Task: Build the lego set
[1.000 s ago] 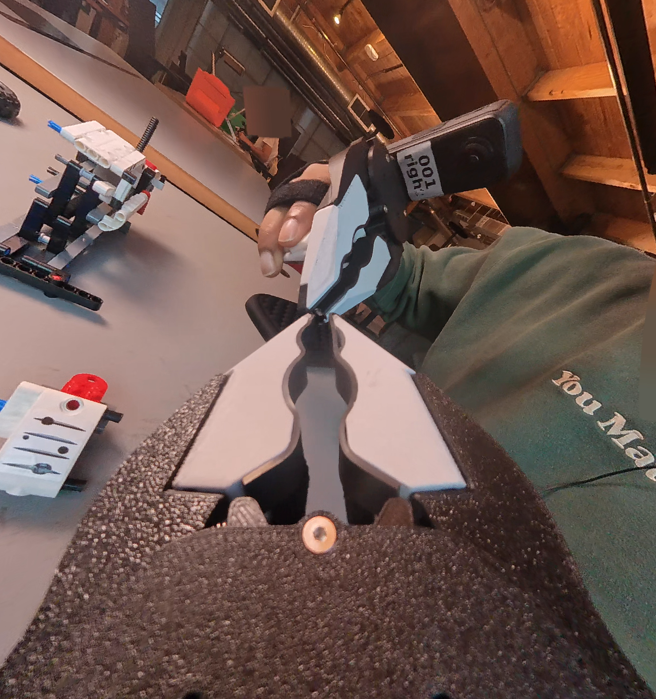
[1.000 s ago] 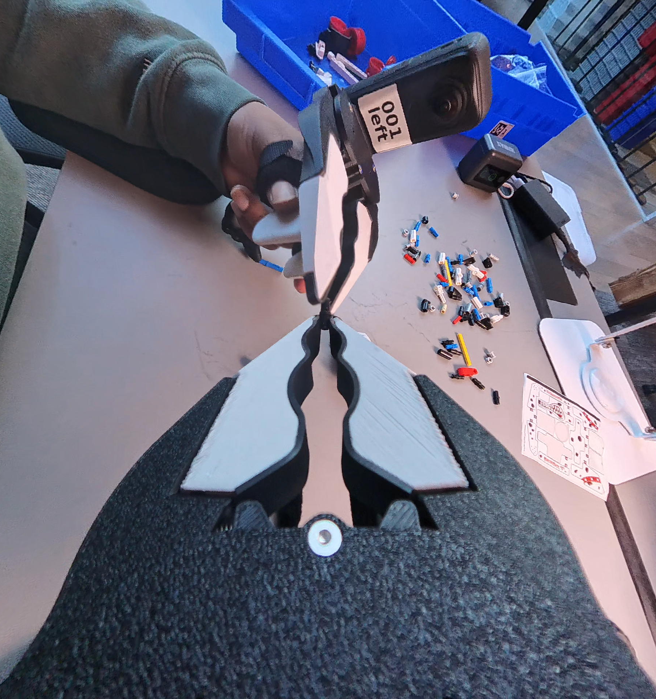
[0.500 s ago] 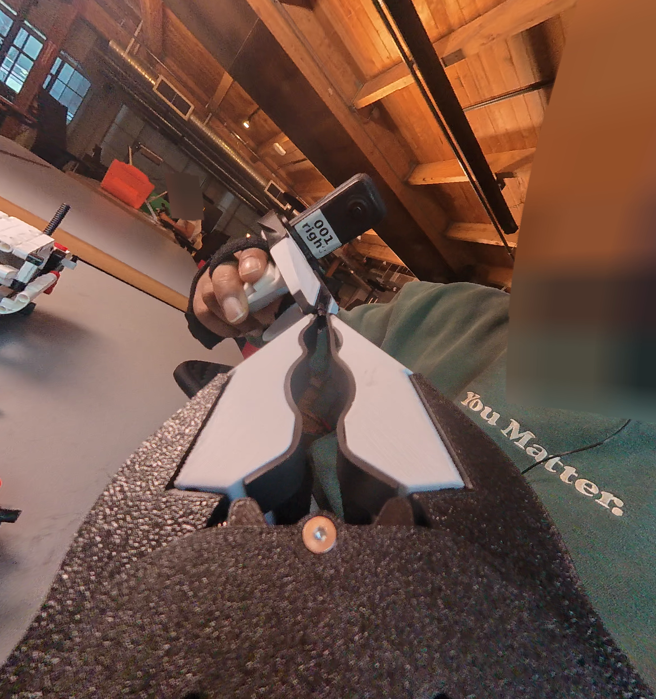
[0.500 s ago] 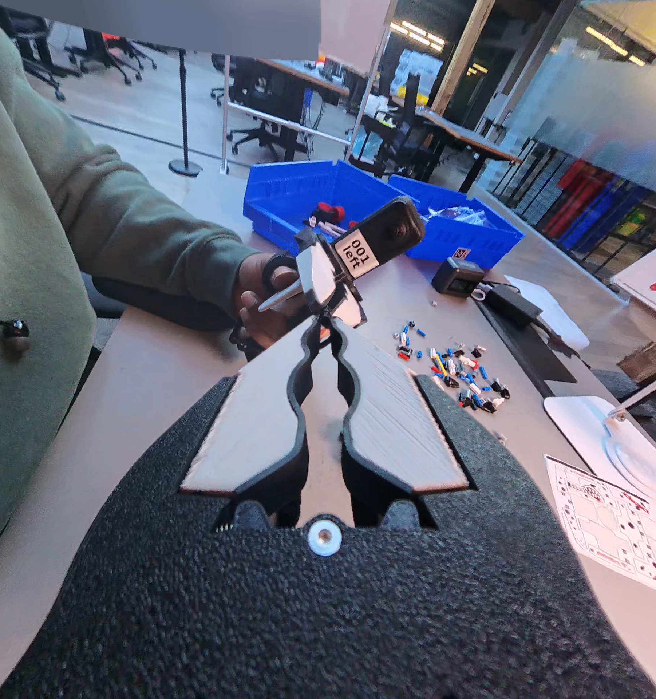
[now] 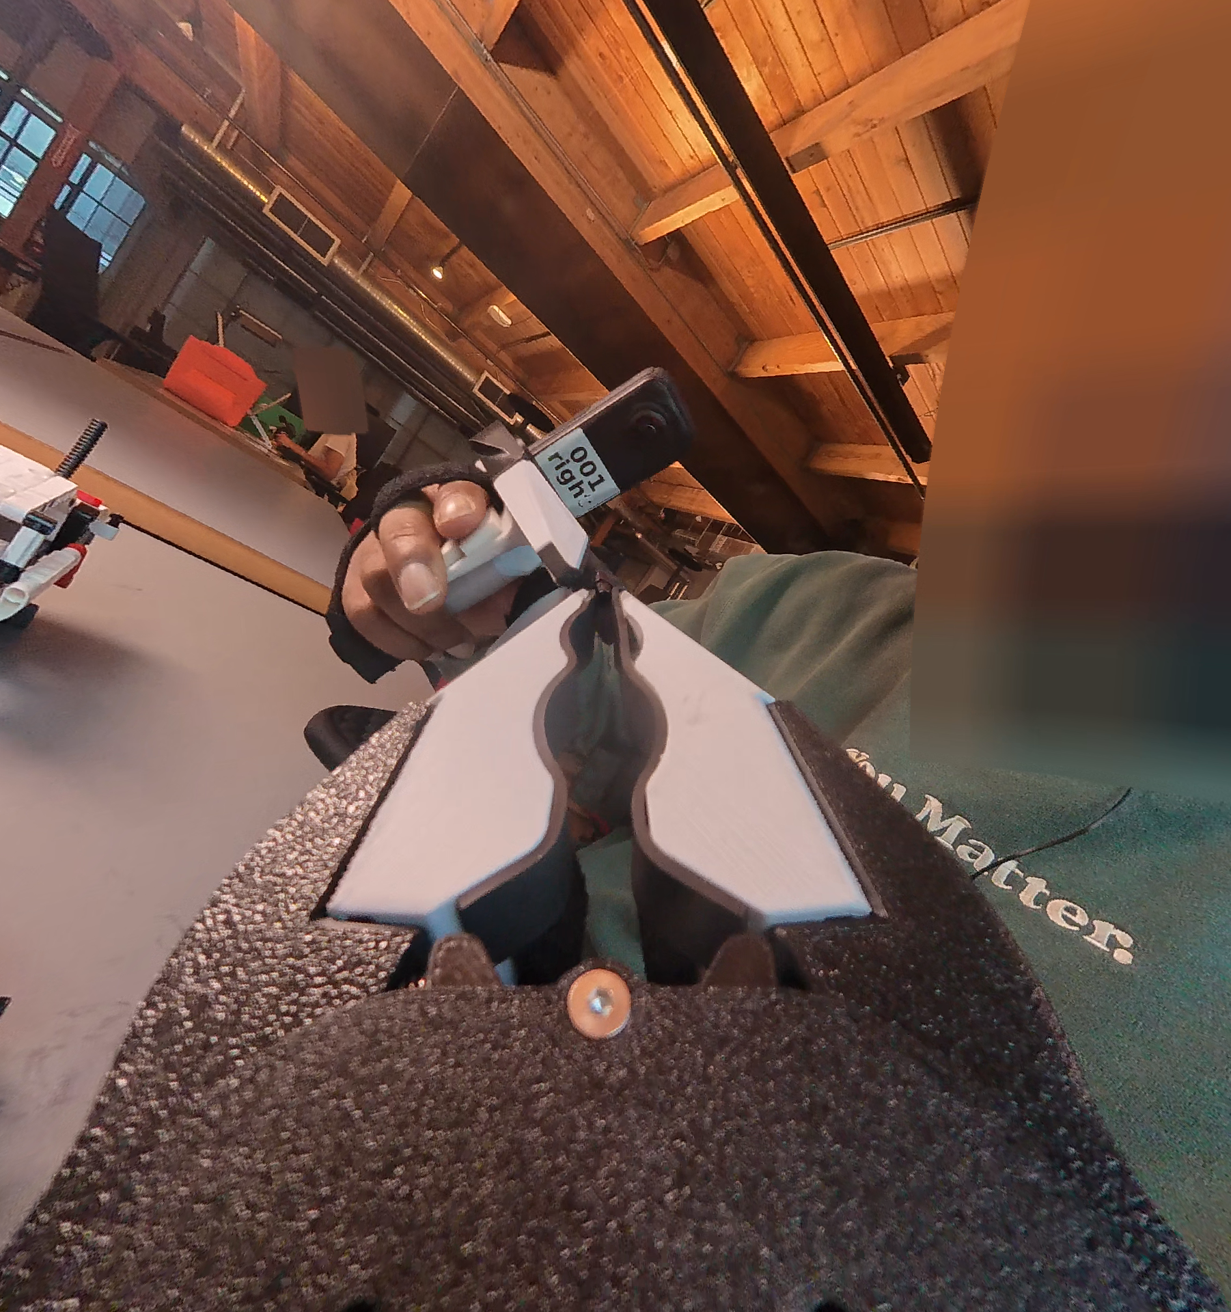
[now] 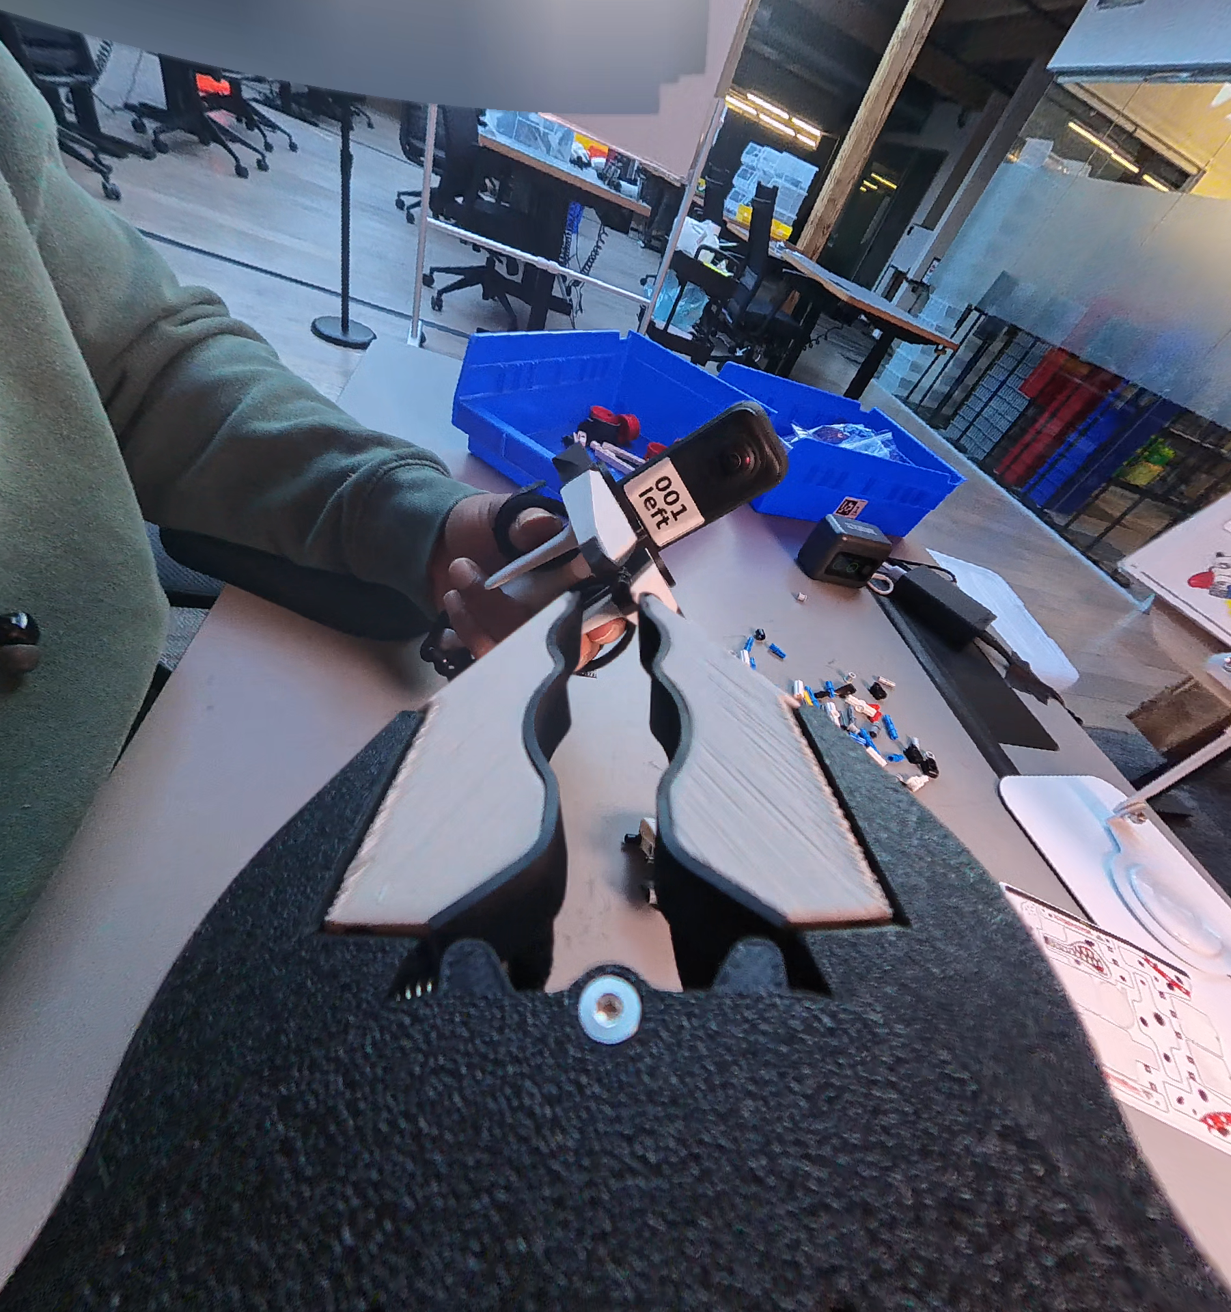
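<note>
We're over the grey table (image 6: 279,710), with the person's green sweatshirt (image 5: 1024,887) filling one side of both views. Two blue bins (image 6: 527,397) sit at the table's far end, one holding red and pale parts. The partly built lego model (image 5: 9,525), white, black and red, stands on the table well apart from both grippers.

Both grippers are up off the table, meeting tip to tip. The left gripper (image 5: 602,603) has its fingers drawn nearly together, with something small and dark at the very tips that we can't make out. The right gripper (image 6: 609,603) has its fingers parted, a clear gap between them.

A printed sheet (image 6: 1159,1022) lies near the table's edge, and loose lego pieces (image 6: 861,717) are scattered on the table beyond it.
</note>
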`<action>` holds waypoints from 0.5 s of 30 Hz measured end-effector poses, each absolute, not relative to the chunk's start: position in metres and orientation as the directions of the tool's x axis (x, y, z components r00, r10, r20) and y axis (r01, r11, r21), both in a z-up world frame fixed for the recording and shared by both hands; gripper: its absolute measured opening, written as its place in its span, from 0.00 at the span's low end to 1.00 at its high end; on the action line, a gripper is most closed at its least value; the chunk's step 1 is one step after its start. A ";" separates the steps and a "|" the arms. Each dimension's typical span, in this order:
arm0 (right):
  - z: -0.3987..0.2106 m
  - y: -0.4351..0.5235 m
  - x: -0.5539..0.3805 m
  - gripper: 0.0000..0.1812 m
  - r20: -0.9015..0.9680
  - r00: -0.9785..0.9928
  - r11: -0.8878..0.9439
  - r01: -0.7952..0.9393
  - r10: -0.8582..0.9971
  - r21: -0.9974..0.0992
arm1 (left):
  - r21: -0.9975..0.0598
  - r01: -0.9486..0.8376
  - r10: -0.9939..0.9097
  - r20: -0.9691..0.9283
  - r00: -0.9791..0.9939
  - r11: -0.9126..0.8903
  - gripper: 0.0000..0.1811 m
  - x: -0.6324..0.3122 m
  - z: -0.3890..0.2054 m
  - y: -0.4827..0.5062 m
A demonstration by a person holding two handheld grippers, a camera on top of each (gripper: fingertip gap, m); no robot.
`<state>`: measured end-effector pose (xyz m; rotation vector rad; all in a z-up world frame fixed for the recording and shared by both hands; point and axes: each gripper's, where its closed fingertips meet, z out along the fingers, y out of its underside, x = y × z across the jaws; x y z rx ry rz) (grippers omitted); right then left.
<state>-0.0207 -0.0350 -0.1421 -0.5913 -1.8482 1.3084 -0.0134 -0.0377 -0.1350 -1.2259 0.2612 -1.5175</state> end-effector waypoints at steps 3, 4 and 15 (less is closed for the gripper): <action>-0.142 -0.033 -0.021 0.00 0.351 -0.576 0.382 -0.071 0.738 -0.921 | -0.715 0.596 -0.827 0.543 0.144 -0.366 0.02 -0.013 -0.135 -0.038; -0.140 -0.033 -0.021 0.00 0.343 -0.580 0.374 -0.070 0.739 -0.925 | -0.714 0.598 -0.827 0.543 0.145 -0.364 0.02 -0.013 -0.134 -0.038; -0.139 -0.034 -0.022 0.04 0.366 -0.577 0.395 -0.080 0.731 -0.915 | -0.709 0.600 -0.821 0.552 0.146 -0.370 0.02 -0.014 -0.136 -0.037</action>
